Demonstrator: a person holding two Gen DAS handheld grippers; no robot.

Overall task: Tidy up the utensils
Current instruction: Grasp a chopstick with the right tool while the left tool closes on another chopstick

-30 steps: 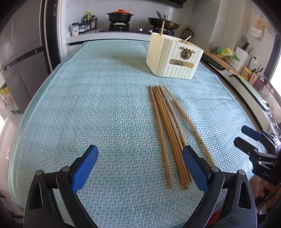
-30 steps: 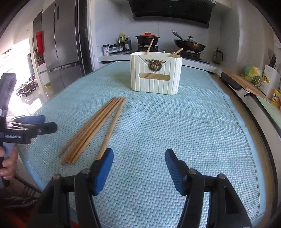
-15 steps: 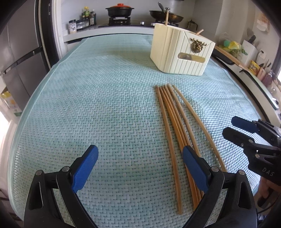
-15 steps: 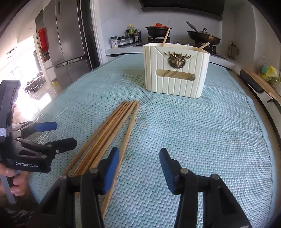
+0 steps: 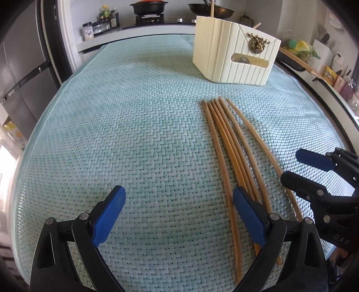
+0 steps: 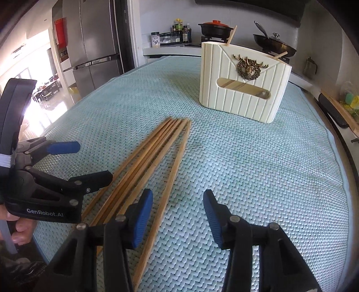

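Observation:
Several wooden chopsticks [image 5: 228, 143] lie side by side on the teal woven mat [image 5: 134, 134]; they also show in the right wrist view [image 6: 152, 157]. A cream ribbed utensil holder [image 5: 235, 60] with a brass deer emblem stands behind them, with two chopsticks in it; it also shows in the right wrist view [image 6: 244, 85]. My left gripper [image 5: 179, 213] is open and empty, low over the mat just left of the chopsticks' near ends. My right gripper [image 6: 177, 215] is open and empty, just right of the chopsticks; it also shows in the left wrist view [image 5: 300, 166].
A stove with a black pot [image 6: 215, 28] and a wok [image 6: 273, 45] stands behind the table. Spice jars [image 5: 101, 20] sit on the counter. A steel fridge [image 6: 94, 45] is at the far left. A cutting board [image 5: 298, 60] lies on the right counter.
Both grippers have moved forward and lower toward the chopsticks. The right gripper has come closer to the bundle's right side. Nothing has been gripped.

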